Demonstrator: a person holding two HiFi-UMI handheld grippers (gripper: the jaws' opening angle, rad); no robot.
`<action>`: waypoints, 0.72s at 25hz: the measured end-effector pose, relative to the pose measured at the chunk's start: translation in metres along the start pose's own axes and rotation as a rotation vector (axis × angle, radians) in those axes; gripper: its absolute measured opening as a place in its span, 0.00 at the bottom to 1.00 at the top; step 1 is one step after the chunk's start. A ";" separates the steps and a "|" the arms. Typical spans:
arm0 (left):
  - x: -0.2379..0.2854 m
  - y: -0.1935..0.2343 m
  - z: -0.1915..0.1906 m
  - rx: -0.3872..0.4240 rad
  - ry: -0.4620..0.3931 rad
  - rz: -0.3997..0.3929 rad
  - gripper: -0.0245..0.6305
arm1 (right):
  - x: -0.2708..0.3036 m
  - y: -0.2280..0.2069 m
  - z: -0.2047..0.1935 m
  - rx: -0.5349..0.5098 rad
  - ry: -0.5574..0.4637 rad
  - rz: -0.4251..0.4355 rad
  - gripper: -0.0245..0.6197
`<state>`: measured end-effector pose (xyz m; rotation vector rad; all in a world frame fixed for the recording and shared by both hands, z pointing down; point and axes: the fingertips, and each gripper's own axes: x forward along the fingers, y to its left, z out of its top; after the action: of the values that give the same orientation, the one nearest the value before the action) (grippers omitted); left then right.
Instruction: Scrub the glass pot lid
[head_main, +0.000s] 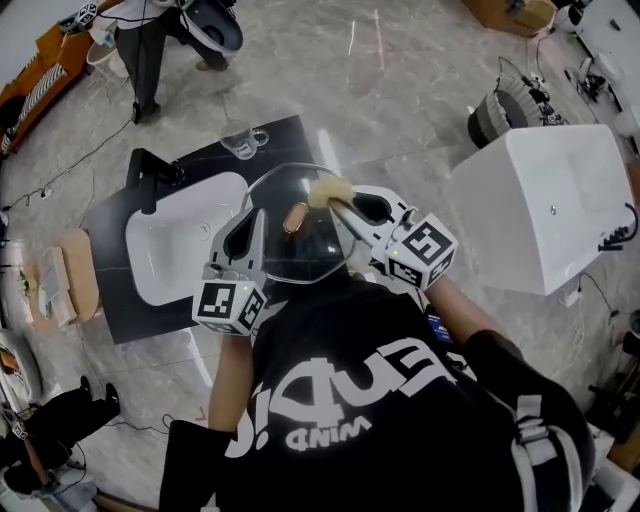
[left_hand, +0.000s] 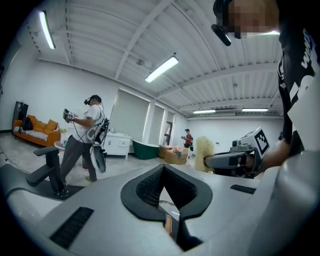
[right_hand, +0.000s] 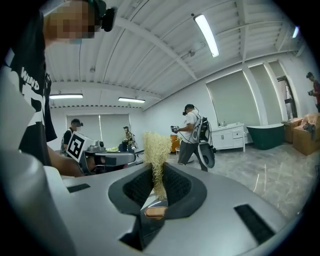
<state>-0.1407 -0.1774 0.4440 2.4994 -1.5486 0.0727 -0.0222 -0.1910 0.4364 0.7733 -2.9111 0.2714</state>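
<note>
One glass pot lid (head_main: 300, 255) shows, with one straw-coloured scrubber (head_main: 330, 190) and two grippers: one left gripper (head_main: 257, 215) and one right gripper (head_main: 340, 203). The dark counter carries one white sink (head_main: 170, 255), one black faucet (head_main: 148, 178) and one glass cup (head_main: 243, 145)

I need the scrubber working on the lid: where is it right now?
In the head view the scrubber is near the middle of the picture, pinched in the right gripper at the upper right rim of the lid.
</note>
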 end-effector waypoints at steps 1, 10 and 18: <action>0.000 0.000 0.000 -0.001 0.003 -0.001 0.06 | 0.000 0.000 0.001 -0.003 -0.001 0.000 0.11; 0.001 -0.004 0.001 0.001 0.008 -0.027 0.06 | -0.004 0.004 0.000 -0.029 0.030 0.035 0.11; -0.004 -0.009 -0.003 0.003 0.012 -0.032 0.06 | -0.004 0.008 0.004 -0.016 0.000 0.016 0.11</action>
<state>-0.1344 -0.1690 0.4452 2.5209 -1.5045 0.0854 -0.0231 -0.1832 0.4310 0.7486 -2.9171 0.2492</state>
